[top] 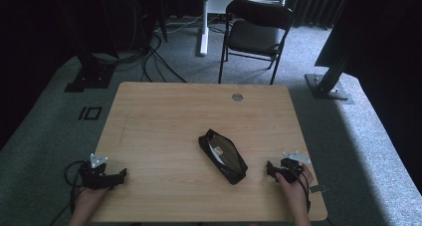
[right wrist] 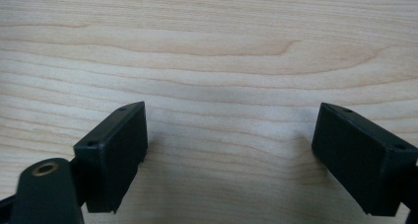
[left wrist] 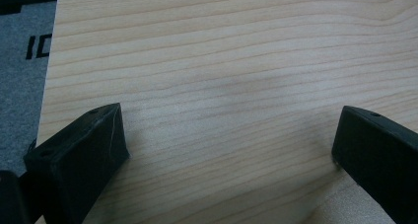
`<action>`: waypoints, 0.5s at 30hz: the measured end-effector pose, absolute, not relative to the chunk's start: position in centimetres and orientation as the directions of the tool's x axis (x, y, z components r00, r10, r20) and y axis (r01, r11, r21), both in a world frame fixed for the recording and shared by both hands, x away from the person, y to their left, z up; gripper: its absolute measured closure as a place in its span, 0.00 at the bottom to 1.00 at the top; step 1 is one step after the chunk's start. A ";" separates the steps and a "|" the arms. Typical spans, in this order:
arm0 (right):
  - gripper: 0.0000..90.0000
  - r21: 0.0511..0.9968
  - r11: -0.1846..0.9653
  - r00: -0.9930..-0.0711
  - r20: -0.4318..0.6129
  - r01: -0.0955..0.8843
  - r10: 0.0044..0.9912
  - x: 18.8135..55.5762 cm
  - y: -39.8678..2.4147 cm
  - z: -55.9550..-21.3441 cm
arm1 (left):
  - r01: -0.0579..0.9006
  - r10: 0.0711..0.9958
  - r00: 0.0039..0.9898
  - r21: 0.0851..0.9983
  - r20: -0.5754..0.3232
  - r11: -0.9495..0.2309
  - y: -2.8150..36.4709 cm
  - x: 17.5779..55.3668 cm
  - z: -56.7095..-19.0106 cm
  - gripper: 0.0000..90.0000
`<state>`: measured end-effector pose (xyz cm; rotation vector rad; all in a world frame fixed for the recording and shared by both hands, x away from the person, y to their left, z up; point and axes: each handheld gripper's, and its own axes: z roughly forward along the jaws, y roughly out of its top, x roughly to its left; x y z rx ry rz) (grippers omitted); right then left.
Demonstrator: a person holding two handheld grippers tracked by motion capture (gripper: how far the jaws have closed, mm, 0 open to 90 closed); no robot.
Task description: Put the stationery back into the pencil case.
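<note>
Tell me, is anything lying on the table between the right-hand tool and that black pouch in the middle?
Nothing visible does. In the high view, bare wood separates the right tool from the black pouch, which lies just to its left on the table. The tool's jaws stand open with only tabletop between them.

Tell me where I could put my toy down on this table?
Lots of room: the whole far half of the table, from the black pouch back to the small round cap, is bare. So is the stretch between the left claw and the pouch. Tightest is between the pouch and the right claw.
</note>
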<state>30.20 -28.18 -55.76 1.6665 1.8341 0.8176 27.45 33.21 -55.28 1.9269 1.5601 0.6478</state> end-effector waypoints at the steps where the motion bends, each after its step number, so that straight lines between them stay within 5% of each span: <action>1: 0.15 0.734 0.058 -0.102 0.016 0.677 0.995 30.2 -28.2 -55.8 | 0.703 0.979 0.202 0.694 0.016 -0.156 33.2 27.5 -55.3 0.00; 15: 0.15 0.734 0.047 -0.088 0.017 0.677 0.996 30.2 -28.2 -55.8 | 0.703 0.979 0.202 0.694 0.016 -0.156 33.2 27.5 -55.3 0.00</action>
